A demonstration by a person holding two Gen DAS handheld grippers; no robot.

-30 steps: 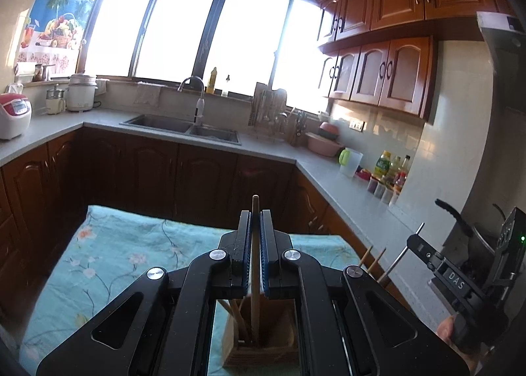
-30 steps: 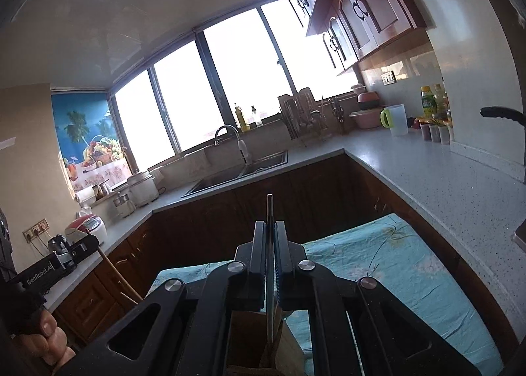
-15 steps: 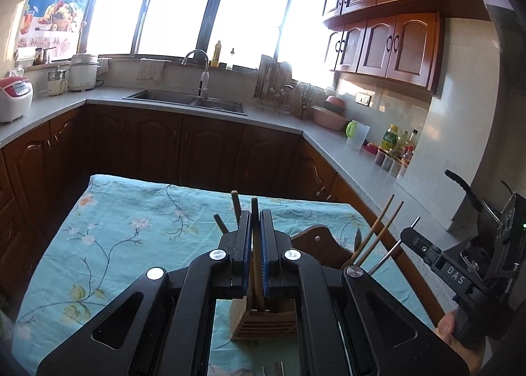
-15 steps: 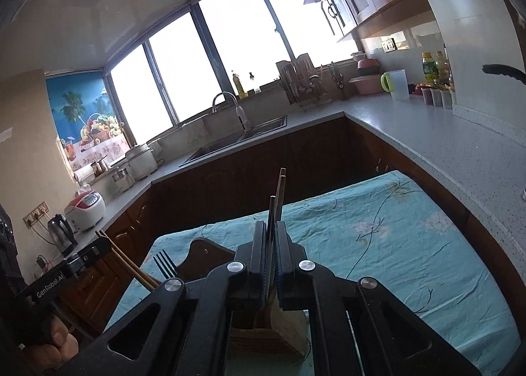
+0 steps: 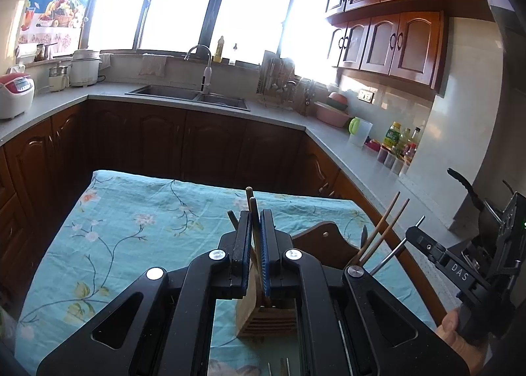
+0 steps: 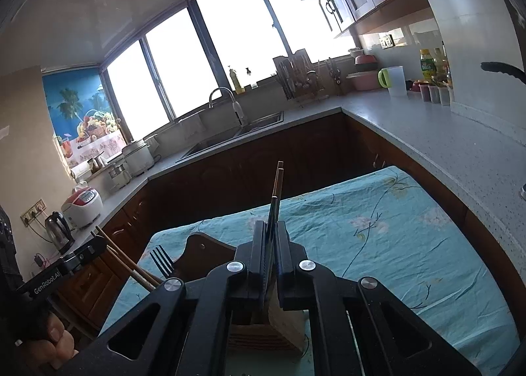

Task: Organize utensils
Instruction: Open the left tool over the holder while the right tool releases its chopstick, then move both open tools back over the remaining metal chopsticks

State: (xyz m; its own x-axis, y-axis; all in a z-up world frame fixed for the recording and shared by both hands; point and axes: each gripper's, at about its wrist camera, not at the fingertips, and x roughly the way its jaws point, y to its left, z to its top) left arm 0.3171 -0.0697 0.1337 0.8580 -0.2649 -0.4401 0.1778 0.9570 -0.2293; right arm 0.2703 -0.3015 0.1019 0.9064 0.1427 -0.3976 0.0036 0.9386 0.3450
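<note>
Your left gripper [image 5: 255,238] is closed on a pair of wooden chopsticks [image 5: 251,208], their long axis running almost straight up between the blue pads [image 5: 265,257]. The lower ends point down into the wooden utensil holder [image 5: 264,320], which stands on the floral tablecloth [image 5: 131,228] directly under the fingers. Whether the tips have reached the bottom of a slot cannot be told.

Your right gripper [image 6: 270,244] is likewise closed on a dark, thin utensil [image 6: 273,208], probably a knife or chopstick. It is held upright over the same holder [image 6: 263,336], beside lighter chopsticks [image 6: 278,178] standing there.

Both hands sit above the holder, so neither is clearly nearer. The release hinges on the vertical line: each stick should stay aligned with its slot. A fork [image 6: 161,261] and more chopsticks [image 6: 128,266] stand on the holder's left side, before a wooden cutting board [image 6: 203,254].
</note>
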